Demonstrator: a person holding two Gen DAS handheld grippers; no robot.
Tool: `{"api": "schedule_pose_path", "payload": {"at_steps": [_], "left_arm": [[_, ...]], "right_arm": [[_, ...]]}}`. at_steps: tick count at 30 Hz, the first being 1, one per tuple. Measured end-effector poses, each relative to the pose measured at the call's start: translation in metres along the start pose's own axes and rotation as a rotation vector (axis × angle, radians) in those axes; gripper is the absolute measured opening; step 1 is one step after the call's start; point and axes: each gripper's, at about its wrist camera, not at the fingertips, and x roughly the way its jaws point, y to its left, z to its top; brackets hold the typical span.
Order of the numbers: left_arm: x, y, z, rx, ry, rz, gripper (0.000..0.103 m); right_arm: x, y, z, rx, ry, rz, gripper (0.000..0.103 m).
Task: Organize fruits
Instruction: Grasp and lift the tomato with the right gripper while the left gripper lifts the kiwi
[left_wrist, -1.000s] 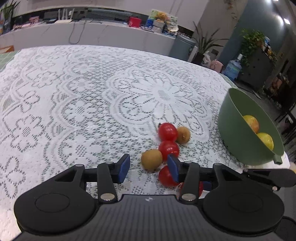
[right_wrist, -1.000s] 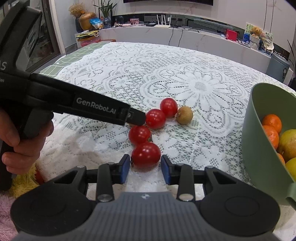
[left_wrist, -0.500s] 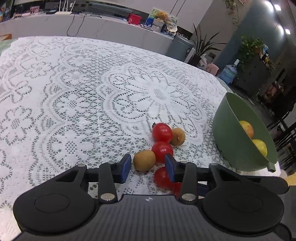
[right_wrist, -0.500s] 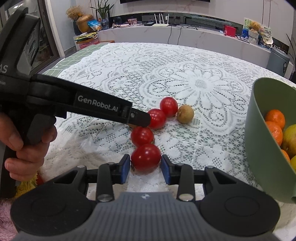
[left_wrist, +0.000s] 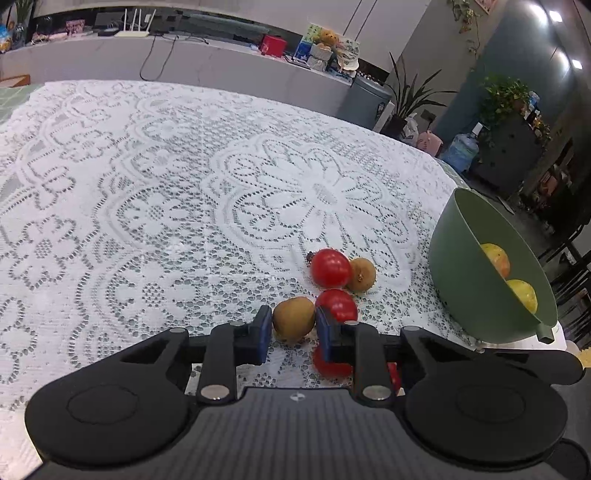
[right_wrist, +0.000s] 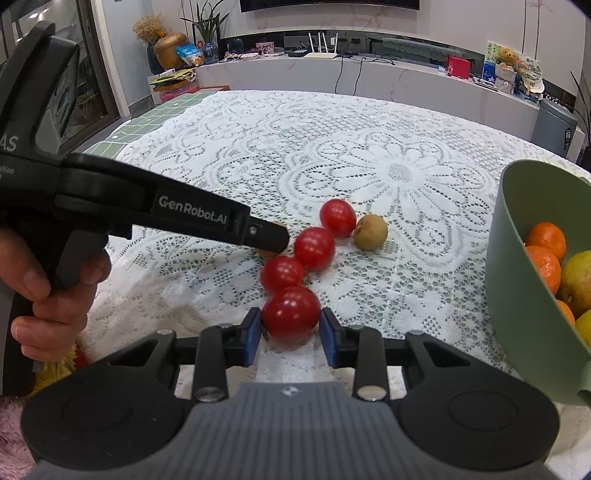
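Several red tomatoes and two brown kiwis lie clustered on the lace tablecloth (left_wrist: 184, 206). My left gripper (left_wrist: 293, 328) has closed around the near brown kiwi (left_wrist: 293, 319), blue pads touching both its sides. Beyond it are a tomato (left_wrist: 330, 267), a second tomato (left_wrist: 338, 304) and the other kiwi (left_wrist: 362, 275). My right gripper (right_wrist: 290, 328) is shut on the nearest red tomato (right_wrist: 291, 312). In that view two tomatoes (right_wrist: 282, 273) (right_wrist: 314, 247), a third (right_wrist: 337, 217) and a kiwi (right_wrist: 371, 232) lie beyond. The left gripper's body (right_wrist: 147, 206) hides its kiwi.
A green bowl (left_wrist: 461, 266) stands at the right with yellow fruit inside; in the right wrist view the green bowl (right_wrist: 517, 258) holds oranges (right_wrist: 546, 240) too. A hand (right_wrist: 55, 295) holds the left gripper. A counter with clutter runs behind the table.
My left gripper moved forward over the near kiwi and closed its pads onto it. My right gripper stayed around the nearest tomato, its pads drawn in against it.
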Motion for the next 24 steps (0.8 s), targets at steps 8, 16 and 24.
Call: {"api": "schedule_pose_path", "payload": {"at_steps": [8, 16, 24], "left_arm": [[-0.025, -0.004, 0.008, -0.042, -0.075, 0.013, 0.029], [-0.052, -0.026, 0.019, -0.019, -0.145, 0.019, 0.029], [-0.073, -0.059, 0.024, 0.043, -0.182, 0.01, 0.029]], "right_arm": [[-0.007, -0.004, 0.001, 0.035, -0.03, -0.011, 0.031], [-0.024, -0.01, 0.003, 0.073, -0.094, -0.014, 0.031], [-0.056, -0.018, 0.002, 0.104, -0.173, -0.024, 0.031]]}}
